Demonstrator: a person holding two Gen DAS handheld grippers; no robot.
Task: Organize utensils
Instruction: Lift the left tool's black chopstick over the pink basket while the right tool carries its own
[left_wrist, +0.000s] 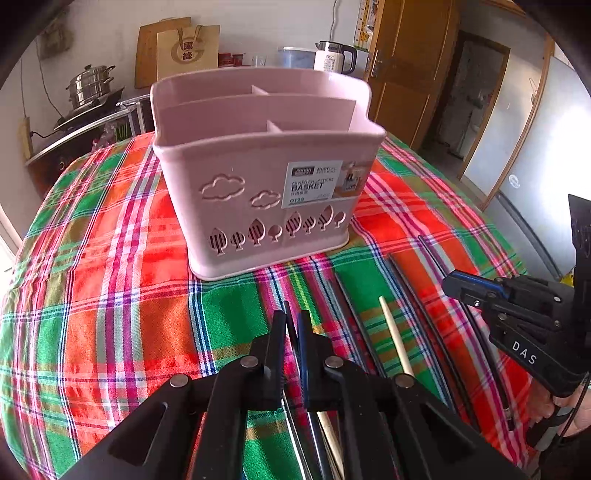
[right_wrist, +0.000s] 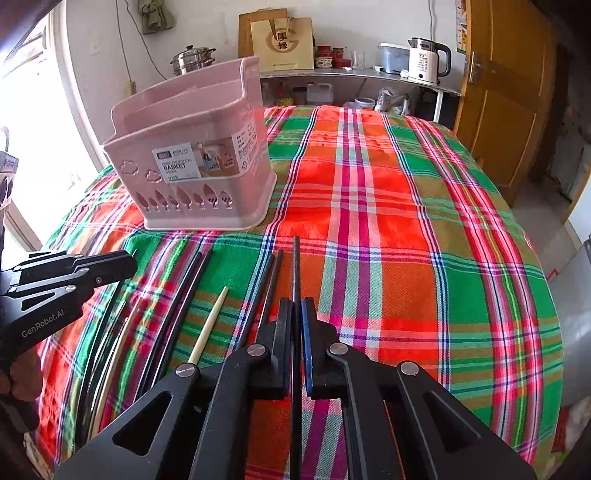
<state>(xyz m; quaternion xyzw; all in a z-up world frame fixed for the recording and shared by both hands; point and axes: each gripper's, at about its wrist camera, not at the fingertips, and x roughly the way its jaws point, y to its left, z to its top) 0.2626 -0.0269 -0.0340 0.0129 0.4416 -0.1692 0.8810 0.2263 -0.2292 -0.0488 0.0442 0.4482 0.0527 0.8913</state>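
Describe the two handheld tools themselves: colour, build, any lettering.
Both are black linkage frames with round silver pivot pins. Each tool has one black finger pad and one blue pad. The right tool shows white "DAS" lettering on its body; the left tool reads "GenRobot.AI". A thin dark cable hangs below the right one.

plaid tablecloth (right_wrist: 406, 206); steel pot (left_wrist: 90, 85), paper bag (right_wrist: 282, 42), white kettle (right_wrist: 424, 61), wooden door (right_wrist: 506, 92).

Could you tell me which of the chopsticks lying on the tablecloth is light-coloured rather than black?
The single pale wooden chopstick, lying among the black chopsticks between the two grippers; every other loose stick is dark.
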